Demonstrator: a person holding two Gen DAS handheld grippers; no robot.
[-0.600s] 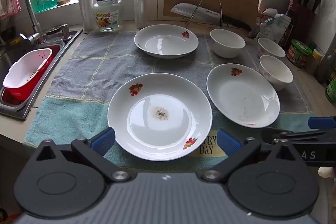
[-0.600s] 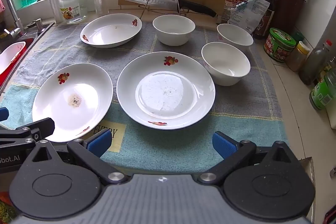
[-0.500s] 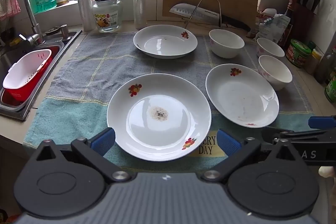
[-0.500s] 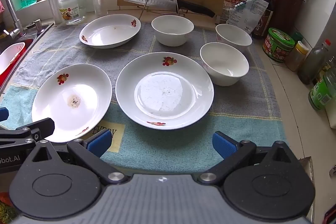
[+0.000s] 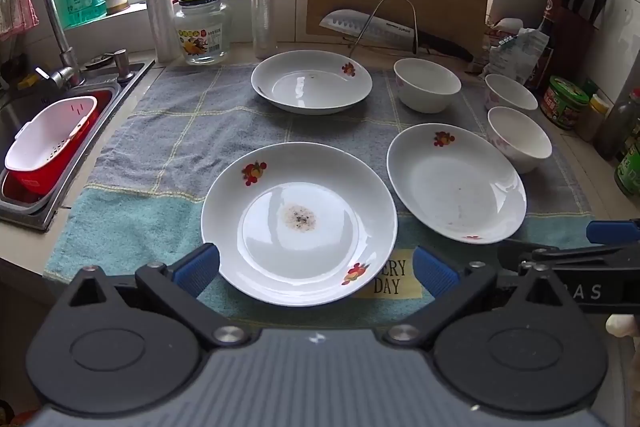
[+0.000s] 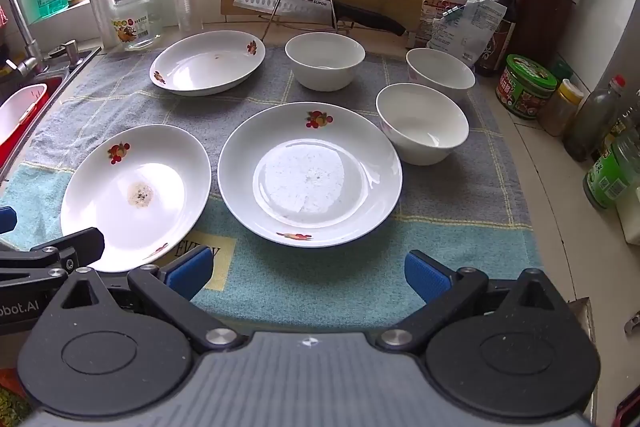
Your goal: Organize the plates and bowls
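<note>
Where the left wrist camera looks down, the left gripper [image 5: 316,269] has its jaws wide apart, holding nothing, over the near edge of the spotted plate [image 5: 299,223] on the towel [image 5: 168,147]; in the right wrist view, the right gripper [image 6: 308,273] is also wide apart and empty, near the middle plate [image 6: 310,174]; three bowls [image 6: 422,123] sit behind.
</note>
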